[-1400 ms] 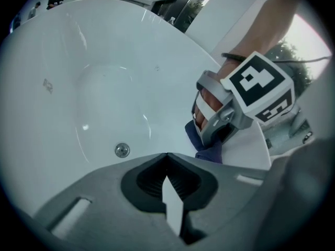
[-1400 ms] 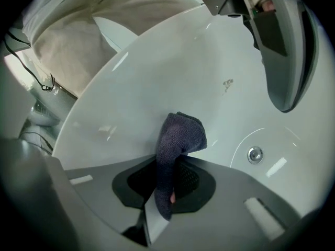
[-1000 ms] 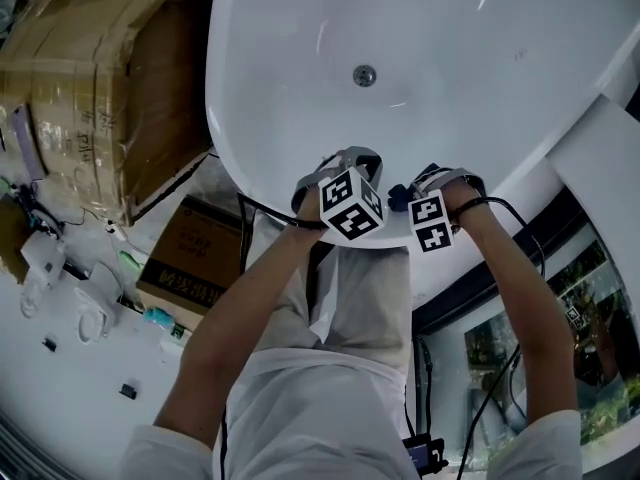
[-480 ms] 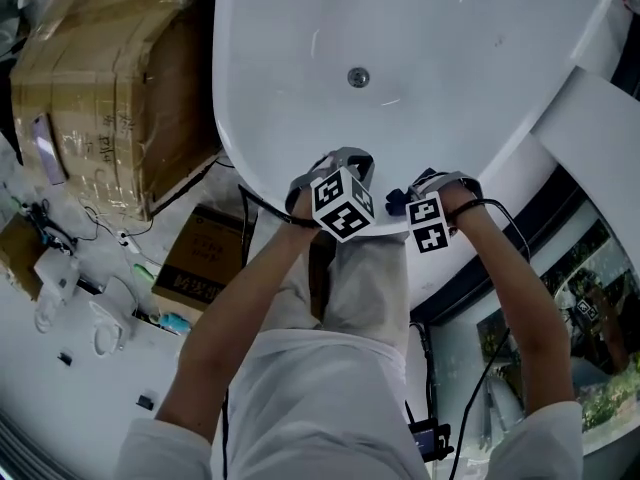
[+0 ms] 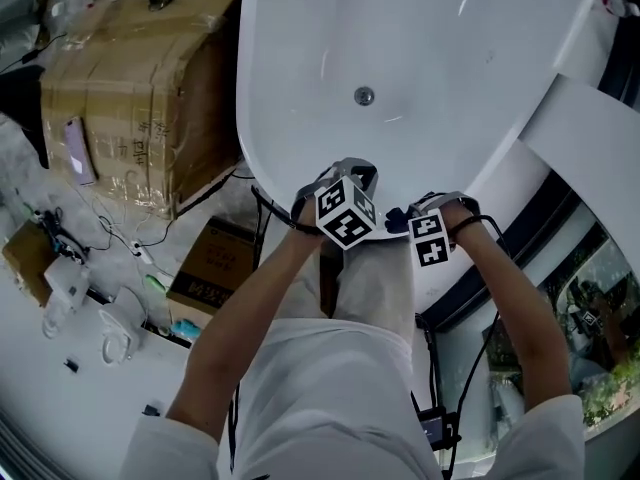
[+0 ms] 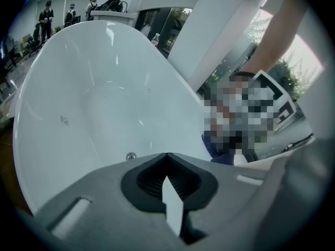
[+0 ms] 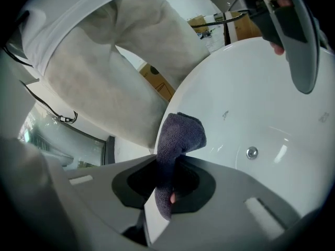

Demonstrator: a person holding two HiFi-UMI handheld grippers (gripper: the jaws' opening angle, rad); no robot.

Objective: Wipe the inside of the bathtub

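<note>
Right gripper view has the right tool (image 7: 163,195) clamped on a dark cloth (image 7: 181,134). Its jaws pinch the cloth's lower end, and the free end stands up in a soft fold above them. Beyond lies the white tub (image 7: 272,88), with its drain (image 7: 252,152) down in the basin. Left gripper view shows the left tool (image 6: 168,190) with its jaws closed together and nothing between them. Head view puts both tools side by side at the near end of the tub, and the cloth does not seem to be on the inner wall yet.

The cloth looks light and limp and will likely drape and bunch. A grip on a gathered wad, with a good pad left free, should suit wiping. The tub's glossy wall looks hard and slick, so the cloth should slide easily. The pinch is small, though, and drag could pull the cloth out.
</note>
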